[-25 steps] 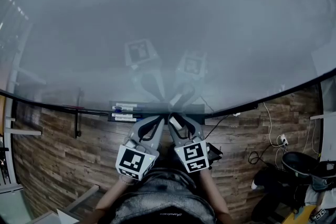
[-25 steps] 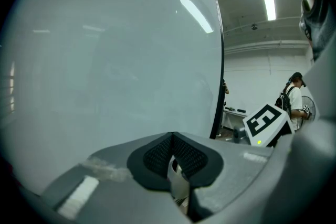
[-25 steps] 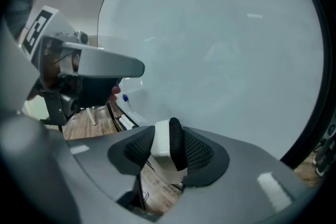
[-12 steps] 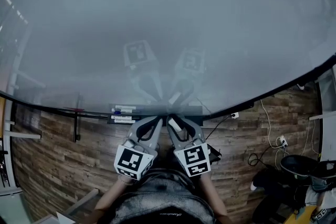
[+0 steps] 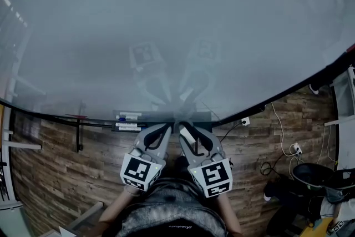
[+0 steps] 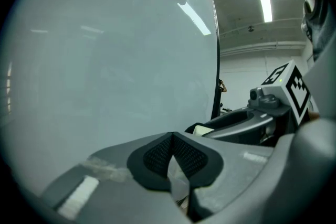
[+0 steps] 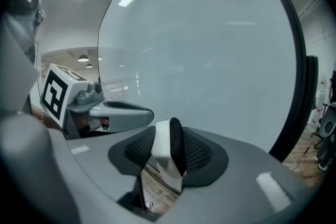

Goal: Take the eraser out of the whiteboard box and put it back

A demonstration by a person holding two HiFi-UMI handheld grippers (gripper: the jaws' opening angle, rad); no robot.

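While the left gripper (image 6: 172,150) sits closed and empty beside it, the right gripper (image 7: 169,153), jaws just tightened, clamps a white-backed, black-felt eraser (image 7: 164,140) facing the glossy whiteboard (image 7: 210,55).

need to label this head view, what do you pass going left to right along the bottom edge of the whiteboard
black bracket → markers → left gripper → right gripper, its jaws just closed tighter on the eraser → white socket
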